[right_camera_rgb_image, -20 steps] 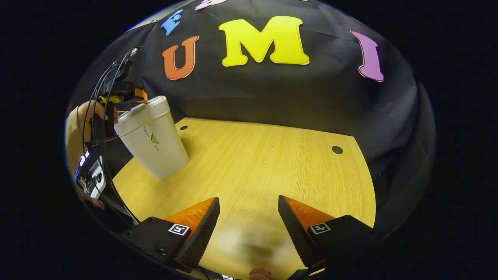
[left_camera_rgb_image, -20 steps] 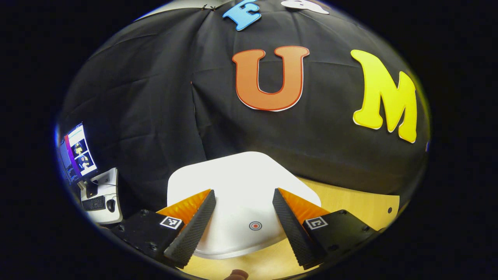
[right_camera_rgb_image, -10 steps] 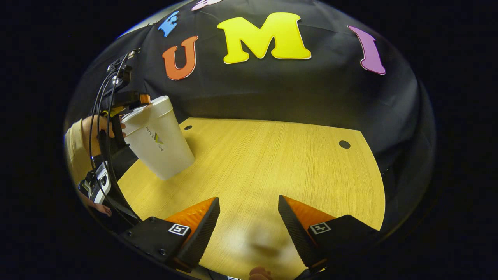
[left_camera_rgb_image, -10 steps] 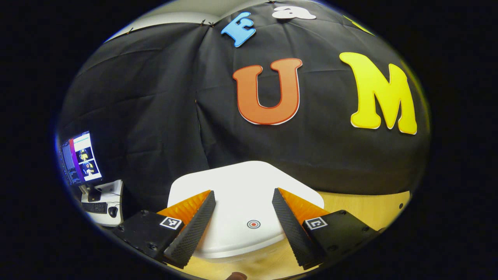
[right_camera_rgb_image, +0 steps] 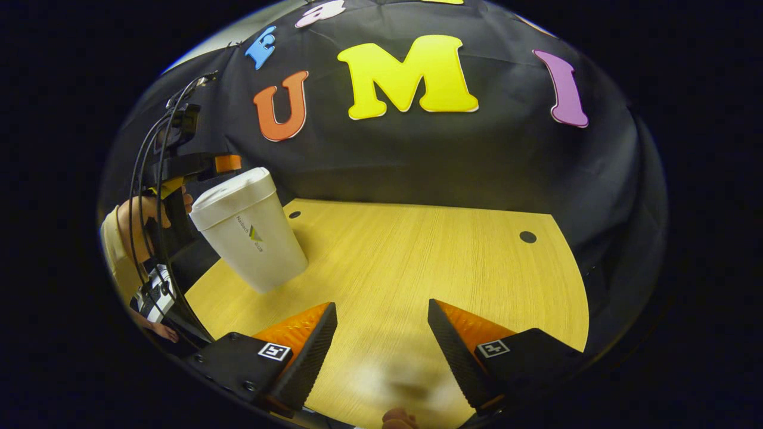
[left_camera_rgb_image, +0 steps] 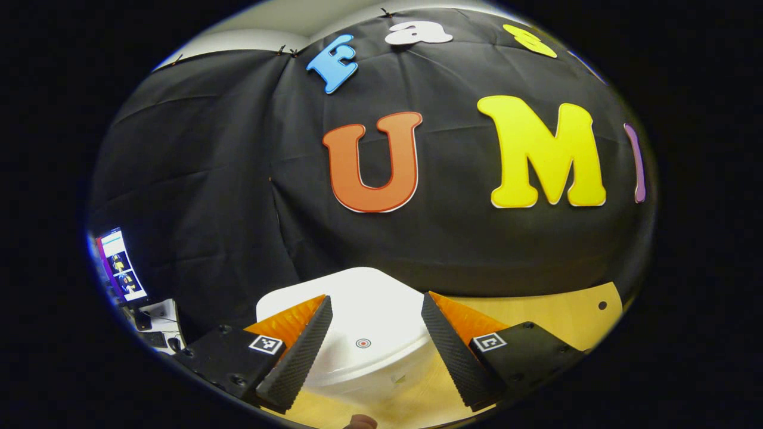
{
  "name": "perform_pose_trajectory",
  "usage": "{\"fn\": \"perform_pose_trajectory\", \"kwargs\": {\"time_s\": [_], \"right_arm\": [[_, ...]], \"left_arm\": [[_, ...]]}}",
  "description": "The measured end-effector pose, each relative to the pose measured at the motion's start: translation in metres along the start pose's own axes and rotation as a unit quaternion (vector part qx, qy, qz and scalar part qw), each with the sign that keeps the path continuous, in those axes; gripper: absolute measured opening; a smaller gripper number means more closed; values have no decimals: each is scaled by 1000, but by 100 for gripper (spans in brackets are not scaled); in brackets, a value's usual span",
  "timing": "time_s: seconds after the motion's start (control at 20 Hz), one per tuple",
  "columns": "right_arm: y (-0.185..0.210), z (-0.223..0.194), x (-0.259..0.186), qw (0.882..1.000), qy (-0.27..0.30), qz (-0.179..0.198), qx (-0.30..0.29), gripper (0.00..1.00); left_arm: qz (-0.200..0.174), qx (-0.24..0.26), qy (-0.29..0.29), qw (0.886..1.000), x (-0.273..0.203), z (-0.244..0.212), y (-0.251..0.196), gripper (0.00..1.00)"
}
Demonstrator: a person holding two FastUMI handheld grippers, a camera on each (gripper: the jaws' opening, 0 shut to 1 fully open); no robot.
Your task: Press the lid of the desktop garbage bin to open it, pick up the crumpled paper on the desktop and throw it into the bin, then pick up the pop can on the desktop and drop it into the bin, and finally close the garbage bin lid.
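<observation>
1. My left jaws [left_camera_rgb_image: 369, 345] stand wide with nothing between them, hovering just over the lid [left_camera_rgb_image: 363, 316] of the garbage bin [right_camera_rgb_image: 253, 238]. In the left gripper view the lid sits at 6 o'clock, and a small ring mark [left_camera_rgb_image: 363, 343] lies on it between my fingers.
2. My right jaws [right_camera_rgb_image: 381, 351] are also wide and hold nothing, above the bare counter [right_camera_rgb_image: 417, 256].
3. In the right gripper view the bin stands at about 9 o'clock, near the counter's far left part, with my left gripper and the hand [right_camera_rgb_image: 134, 217] holding it beside the bin's top.
4. The lid looks shut. I judge the task to be near its end, or at its very start; I cannot tell which.
5. The bin looks like light, smooth, stiff plastic, so it may slide or tip. I would press straight down on the ring mark rather than pinch.
6. A small logo with writing [right_camera_rgb_image: 253, 233] sits on the bin's wall, too small to read.
</observation>
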State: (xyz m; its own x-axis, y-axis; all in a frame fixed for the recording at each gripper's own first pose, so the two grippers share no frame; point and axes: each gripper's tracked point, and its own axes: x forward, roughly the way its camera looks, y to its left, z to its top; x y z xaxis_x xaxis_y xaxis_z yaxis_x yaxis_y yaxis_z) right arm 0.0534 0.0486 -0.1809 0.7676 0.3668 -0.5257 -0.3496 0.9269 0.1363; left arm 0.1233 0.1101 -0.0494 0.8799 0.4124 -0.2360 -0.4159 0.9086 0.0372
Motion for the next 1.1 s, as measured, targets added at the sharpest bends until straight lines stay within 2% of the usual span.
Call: {"fn": "perform_pose_trajectory", "kwargs": {"time_s": [0.2, 0.35, 0.55, 0.8, 0.95, 1.1], "right_arm": [[5, 33, -9, 998, -53, -13, 5, 97], [7, 52, -14, 996, -83, -26, 13, 94], [10, 66, -28, 992, -119, -42, 20, 97], [12, 57, -39, 992, -120, -48, 4, 97], [9, 55, -46, 989, -132, -68, -27, 97], [23, 50, -48, 989, -133, -58, -36, 97]], "left_arm": [[-40, -25, -2, 999, -39, 1, -12, 99], [-77, -20, -12, 997, -67, -4, -24, 99], [-134, -24, -8, 991, -105, -23, -41, 99], [-195, -34, 0, 980, -138, -53, -65, 99], [-210, -25, 4, 977, -145, -69, -70, 99], [-220, -21, 14, 975, -152, -78, -76, 99]]}}
